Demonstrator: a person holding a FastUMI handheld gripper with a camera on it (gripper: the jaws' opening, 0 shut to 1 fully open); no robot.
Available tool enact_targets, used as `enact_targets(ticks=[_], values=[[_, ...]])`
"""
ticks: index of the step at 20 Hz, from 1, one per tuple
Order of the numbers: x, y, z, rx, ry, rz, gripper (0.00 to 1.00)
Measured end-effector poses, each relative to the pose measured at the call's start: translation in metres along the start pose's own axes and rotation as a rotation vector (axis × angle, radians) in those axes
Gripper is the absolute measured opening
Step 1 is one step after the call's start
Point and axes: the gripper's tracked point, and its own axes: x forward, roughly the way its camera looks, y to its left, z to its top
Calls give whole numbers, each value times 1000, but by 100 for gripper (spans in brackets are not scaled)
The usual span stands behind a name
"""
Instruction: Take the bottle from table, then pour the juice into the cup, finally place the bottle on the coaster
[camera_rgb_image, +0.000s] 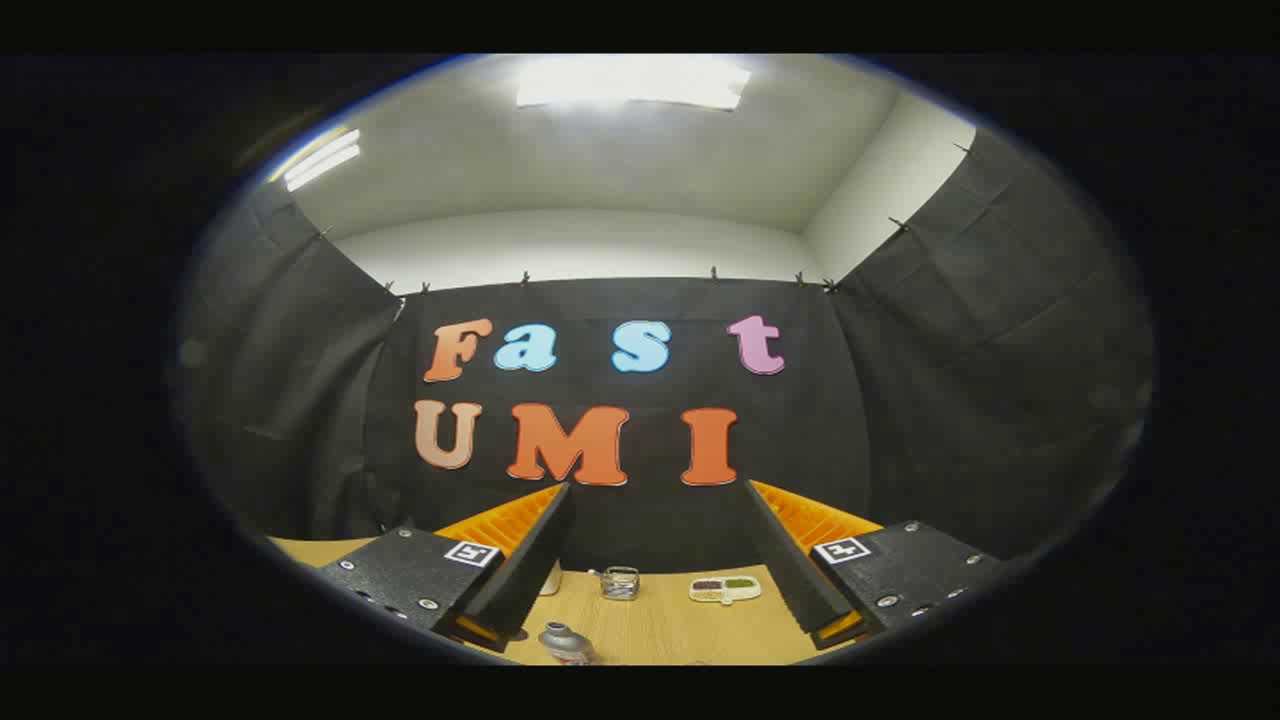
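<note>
My gripper (657, 488) is open, its two fingers spread wide with nothing between them, held high above a light wooden table (660, 625). Low between the fingers, close to me, shows the grey rounded top of what looks like the bottle (565, 643), nearer the left finger. Farther back on the table stands a small clear glass cup (620, 582). To its right lies a flat white piece with brown and green patches (725, 590), possibly the coaster. Neither finger touches anything.
A small white object (551, 578) peeks out from behind the left finger, beside the cup. The booth's black cloth wall (900, 400) closes the table at the back and on both sides.
</note>
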Motion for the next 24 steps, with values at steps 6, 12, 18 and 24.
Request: enact_targets(ticks=[6, 12, 18, 24], values=[[1, 1, 0, -7, -4, 11, 98], [-1, -1, -1, 3, 6, 9, 98], [-1, 7, -10, 26, 22, 40, 98], [-1, 9, -22, 14, 25, 36, 98]])
